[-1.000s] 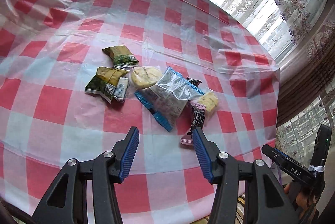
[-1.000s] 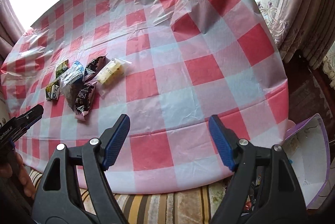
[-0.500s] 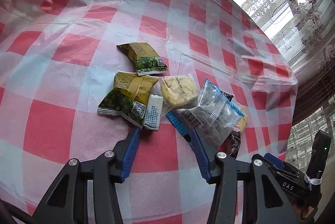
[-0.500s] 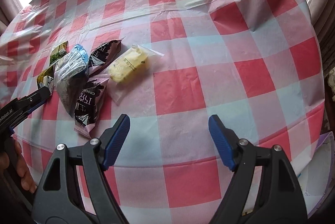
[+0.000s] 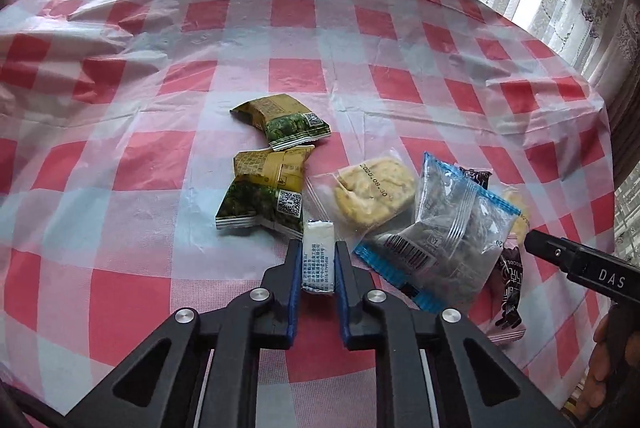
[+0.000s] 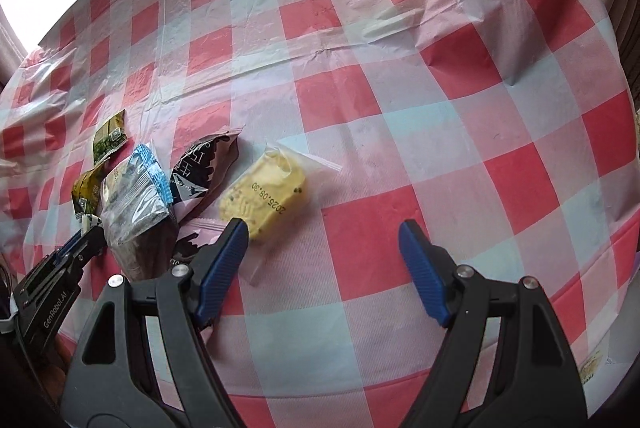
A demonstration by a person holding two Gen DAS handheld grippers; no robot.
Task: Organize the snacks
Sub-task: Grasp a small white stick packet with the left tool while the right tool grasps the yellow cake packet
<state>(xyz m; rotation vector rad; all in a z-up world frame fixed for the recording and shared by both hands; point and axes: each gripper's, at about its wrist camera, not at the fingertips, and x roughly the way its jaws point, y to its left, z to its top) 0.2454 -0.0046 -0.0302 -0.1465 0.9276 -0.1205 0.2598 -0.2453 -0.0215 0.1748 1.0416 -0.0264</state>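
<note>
My left tool (image 5: 318, 252) has just been closing, and its 2 blue pads now clamp the small white wrapped snack (image 5: 318, 256) from both sides; the packet lies lengthwise between them, its far end sticking out past the fingertips, resting on the red-and-white checked cloth of the counter (image 5: 296, 76). Just beyond it sits a green-and-gold packet (image 5: 266, 194), with a second green-and-gold packet (image 5: 282, 120) a little farther off. To the right are a clear bag with a yellow biscuit (image 5: 374, 190) and a blue-edged clear packet (image 5: 444, 244) overlapping a dark chocolate wrapper (image 5: 510, 286).

My right tool (image 6: 322, 240) stands wide open with nothing between its pads. Its left pad sits at the near edge of another clear-bagged yellow biscuit (image 6: 264, 200); whether it touches the bag I cannot tell. Its right pad is over bare cloth.
</note>
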